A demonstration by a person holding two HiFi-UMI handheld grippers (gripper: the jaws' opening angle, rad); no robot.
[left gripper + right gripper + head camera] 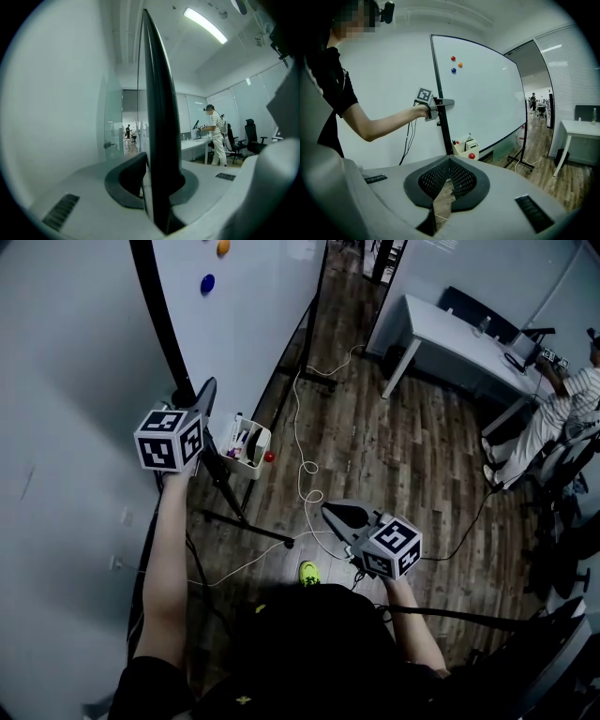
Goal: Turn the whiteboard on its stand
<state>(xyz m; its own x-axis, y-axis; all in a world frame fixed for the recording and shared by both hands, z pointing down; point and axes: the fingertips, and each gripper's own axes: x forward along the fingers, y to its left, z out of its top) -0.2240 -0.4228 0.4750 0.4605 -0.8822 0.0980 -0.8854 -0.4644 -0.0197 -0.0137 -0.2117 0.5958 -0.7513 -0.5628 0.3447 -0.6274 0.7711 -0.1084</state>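
The whiteboard (253, 296) stands on a rolling stand, with its white face to the right of its black side frame (161, 324). My left gripper (202, 395) is shut on that frame at about chest height. In the left gripper view the frame's dark edge (159, 117) runs straight up between the jaws. My right gripper (337, 514) hangs low over the wooden floor, away from the board, shut with nothing in it. The right gripper view shows the board (487, 93), the left gripper (436, 104) on the frame, and three coloured magnets (456, 64).
A small box of markers (248, 442) with a red magnet (269, 457) hangs at the board's lower edge. White cables (305, 465) trail over the floor by the stand's foot (317, 381). A white desk (450, 334), office chairs and a person (562, 399) are at the right.
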